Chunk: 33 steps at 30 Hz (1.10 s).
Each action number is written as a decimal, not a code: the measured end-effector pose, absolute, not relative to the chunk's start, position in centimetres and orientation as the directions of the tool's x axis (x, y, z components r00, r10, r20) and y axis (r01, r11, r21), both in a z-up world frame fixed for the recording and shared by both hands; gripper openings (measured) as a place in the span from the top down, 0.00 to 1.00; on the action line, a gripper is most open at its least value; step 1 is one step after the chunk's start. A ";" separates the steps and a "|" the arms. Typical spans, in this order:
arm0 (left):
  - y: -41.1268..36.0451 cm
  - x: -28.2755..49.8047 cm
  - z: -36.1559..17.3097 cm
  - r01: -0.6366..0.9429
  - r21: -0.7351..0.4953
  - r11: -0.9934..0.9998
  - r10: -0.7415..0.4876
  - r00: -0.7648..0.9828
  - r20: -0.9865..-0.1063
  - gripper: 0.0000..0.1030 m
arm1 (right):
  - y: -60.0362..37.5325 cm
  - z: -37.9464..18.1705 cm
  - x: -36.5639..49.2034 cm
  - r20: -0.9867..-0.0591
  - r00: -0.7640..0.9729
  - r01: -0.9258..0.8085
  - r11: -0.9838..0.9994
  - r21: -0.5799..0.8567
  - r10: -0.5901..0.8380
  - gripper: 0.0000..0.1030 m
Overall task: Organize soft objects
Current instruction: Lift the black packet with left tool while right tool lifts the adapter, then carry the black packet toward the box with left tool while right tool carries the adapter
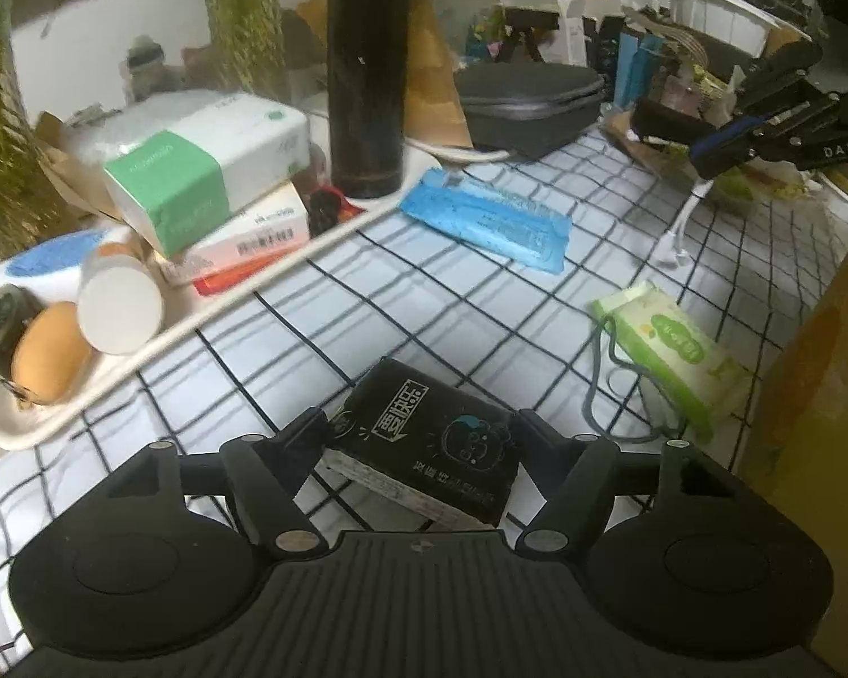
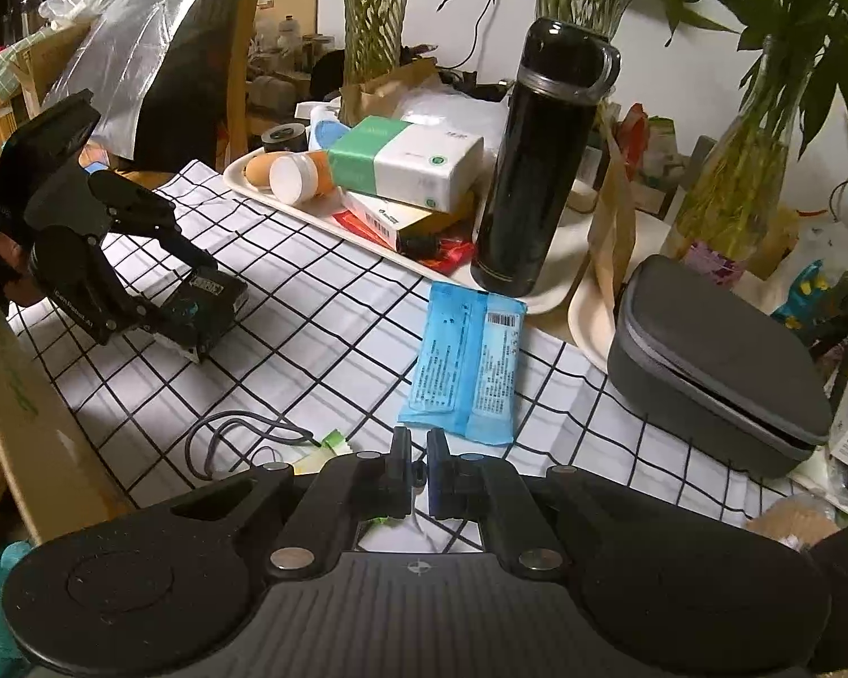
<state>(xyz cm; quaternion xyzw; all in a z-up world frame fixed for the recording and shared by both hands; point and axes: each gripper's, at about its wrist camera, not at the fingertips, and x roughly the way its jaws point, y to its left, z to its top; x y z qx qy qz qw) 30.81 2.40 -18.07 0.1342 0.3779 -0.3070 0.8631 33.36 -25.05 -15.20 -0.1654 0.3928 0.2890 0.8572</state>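
Tissue packs partly sorted: black pack (image 1: 424,440) pinched by left gripper (image 1: 424,438), blue pack (image 1: 486,224) and green pack (image 1: 673,347) left on cloth (image 1: 367,305); right gripper (image 2: 418,457) pressed together

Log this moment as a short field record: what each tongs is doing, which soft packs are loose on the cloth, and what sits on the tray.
left tongs: closed on the black tissue pack, low over the checked cloth
right tongs: shut, nothing seen between the fingers
loose on cloth: blue wipes pack; green wipes pack on a grey cord
tray: green-and-white tissue pack, black flask
also: grey zip case
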 end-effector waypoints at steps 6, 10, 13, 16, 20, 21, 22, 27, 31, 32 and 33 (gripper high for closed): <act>3.1 29.9 -15.4 0.577 -0.002 0.817 -0.421 0.594 -0.686 0.31 | -25.7 -13.3 32.2 -0.726 0.569 -0.603 0.796 -0.051 0.385 0.93; 3.6 29.0 -13.4 0.531 -0.003 0.847 -0.405 0.643 -0.650 0.31 | -26.4 -11.6 31.2 -0.690 0.598 -0.587 0.809 -0.030 0.408 0.93; 4.1 28.0 -11.6 0.482 -0.017 0.876 -0.389 0.686 -0.615 0.31 | -26.6 -10.5 30.3 -0.661 0.620 -0.581 0.813 -0.026 0.422 0.93; 4.1 26.7 -10.0 0.455 -0.025 0.890 -0.381 0.713 -0.589 0.31 | -26.7 -9.3 29.4 -0.630 0.639 -0.579 0.815 -0.016 0.442 0.93; 3.4 24.7 -8.0 0.456 -0.011 0.890 -0.382 0.731 -0.566 0.31 | -26.6 -7.8 28.0 -0.591 0.653 -0.584 0.811 0.005 0.474 0.93; 3.1 24.2 -7.5 0.458 -0.005 0.889 -0.382 0.735 -0.560 0.31 | -26.5 -7.4 27.6 -0.580 0.659 -0.586 0.811 0.005 0.480 0.93; 2.9 23.7 -6.9 0.460 0.000 0.888 -0.383 0.739 -0.553 0.31 | -26.5 -7.1 27.3 -0.573 0.662 -0.588 0.809 0.006 0.484 0.93; 2.0 20.5 -4.3 0.482 0.038 0.875 -0.394 0.756 -0.522 0.31 | -25.9 -5.7 25.2 -0.543 0.672 -0.600 0.800 0.000 0.504 0.93; 1.5 18.4 -2.9 0.490 0.043 0.871 -0.403 0.761 -0.509 0.31 | -25.5 -4.5 23.4 -0.516 0.679 -0.609 0.793 0.002 0.522 0.93; 1.4 17.8 -2.5 0.494 0.039 0.869 -0.409 0.759 -0.507 0.31 | -25.6 -4.2 22.9 -0.506 0.680 -0.611 0.792 0.008 0.530 0.93; 1.2 17.3 -2.2 0.499 0.038 0.866 -0.414 0.757 -0.505 0.31 | -25.6 -3.9 22.4 -0.495 0.682 -0.613 0.790 0.016 0.539 0.93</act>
